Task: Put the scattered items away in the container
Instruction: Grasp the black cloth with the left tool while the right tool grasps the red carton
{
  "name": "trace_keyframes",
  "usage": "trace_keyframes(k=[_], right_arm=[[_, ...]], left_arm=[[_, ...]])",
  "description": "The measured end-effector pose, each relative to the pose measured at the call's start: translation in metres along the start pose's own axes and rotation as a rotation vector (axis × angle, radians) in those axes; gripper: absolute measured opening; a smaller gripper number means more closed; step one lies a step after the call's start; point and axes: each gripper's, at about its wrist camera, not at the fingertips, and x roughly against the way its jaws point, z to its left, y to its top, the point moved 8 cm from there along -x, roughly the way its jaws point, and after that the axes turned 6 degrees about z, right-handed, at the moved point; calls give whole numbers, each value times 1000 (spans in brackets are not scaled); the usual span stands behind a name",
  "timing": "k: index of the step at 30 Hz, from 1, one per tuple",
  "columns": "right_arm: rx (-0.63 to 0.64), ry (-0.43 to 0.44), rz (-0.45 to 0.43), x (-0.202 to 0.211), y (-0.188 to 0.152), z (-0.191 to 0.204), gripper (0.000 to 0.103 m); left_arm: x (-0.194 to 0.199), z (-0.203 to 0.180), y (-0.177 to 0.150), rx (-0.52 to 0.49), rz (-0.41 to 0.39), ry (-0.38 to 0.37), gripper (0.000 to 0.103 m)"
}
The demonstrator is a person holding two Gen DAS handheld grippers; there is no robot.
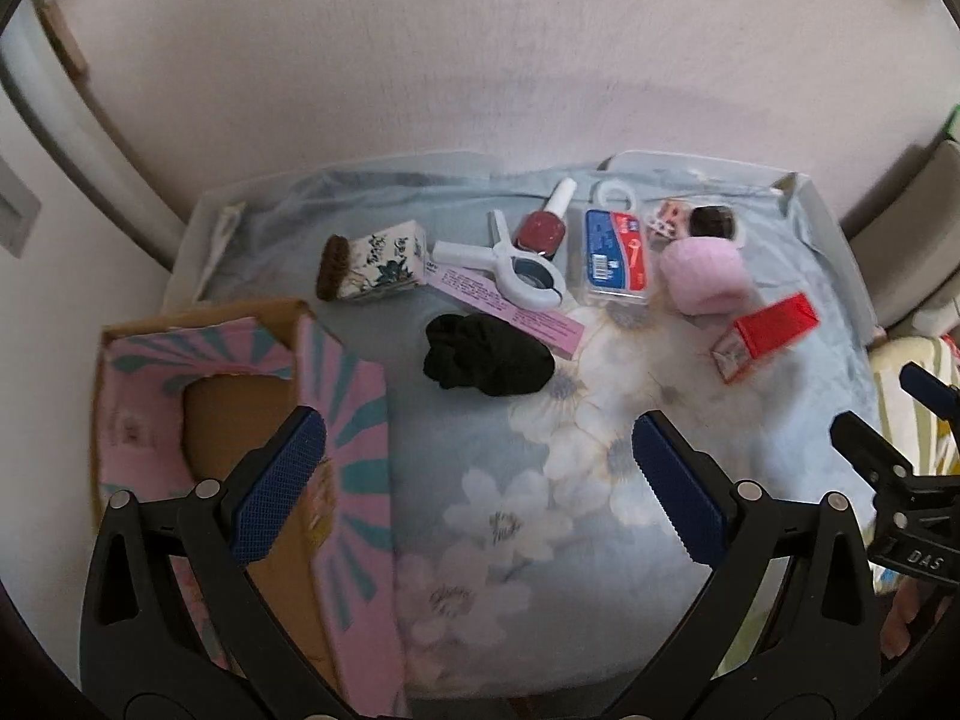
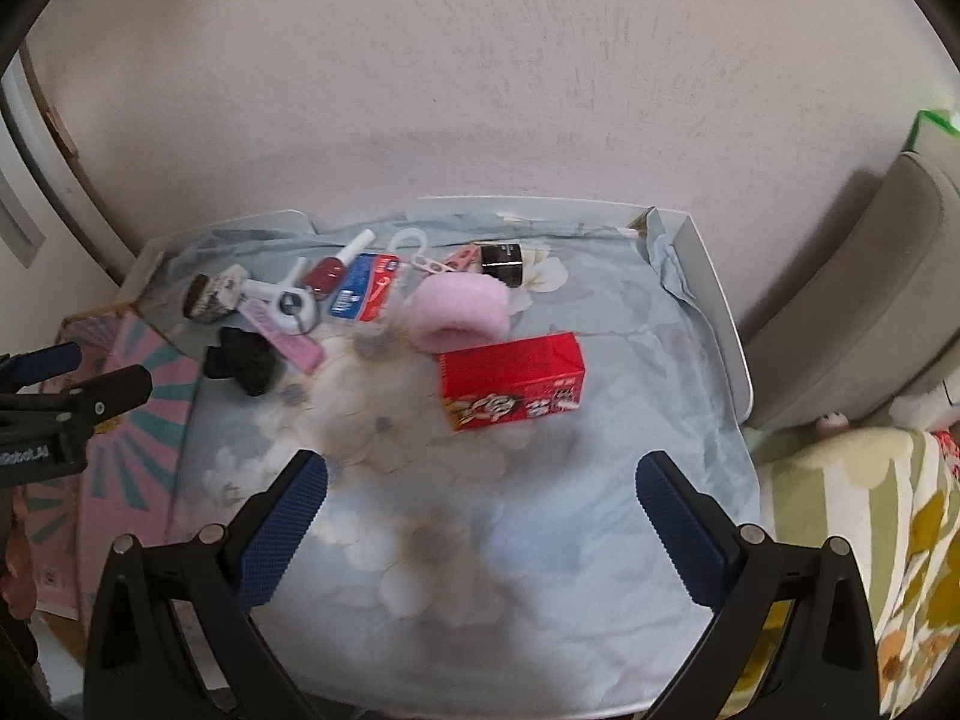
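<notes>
An open cardboard box (image 1: 252, 360) with pink and teal print lies at the left of a floral cloth. Scattered beyond it are a black fabric wad (image 1: 486, 360), a white clamp (image 1: 522, 270), a nail polish bottle (image 1: 543, 225), a blue-labelled case (image 1: 615, 258), a pink roll (image 1: 705, 276), a red carton (image 1: 768, 336) and a patterned small box (image 1: 384, 261). My left gripper (image 1: 480, 468) hangs open over the cloth beside the box. My right gripper (image 2: 480, 516) is open too, just short of the red carton (image 2: 513, 381). Neither holds anything.
The cloth covers a white tray-like table (image 2: 714, 300) against a pale wall. A grey cushion (image 2: 870, 300) and a floral fabric (image 2: 870, 528) lie to the right. A pink slim box (image 1: 516, 309) lies under the clamp, and a small dark jar (image 2: 501, 261) stands at the back.
</notes>
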Motion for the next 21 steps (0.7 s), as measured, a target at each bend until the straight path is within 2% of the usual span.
trace_keyframes(k=[5, 17, 21], right_arm=[[12, 55, 22, -33, 6, -11, 102], [57, 108, 53, -84, 16, -13, 102], [58, 90, 58, -94, 18, -14, 102]], left_arm=[[-35, -3, 12, 34, 15, 22, 102], [-85, -13, 26, 25, 24, 101, 102], [-95, -14, 24, 33, 35, 99, 102]])
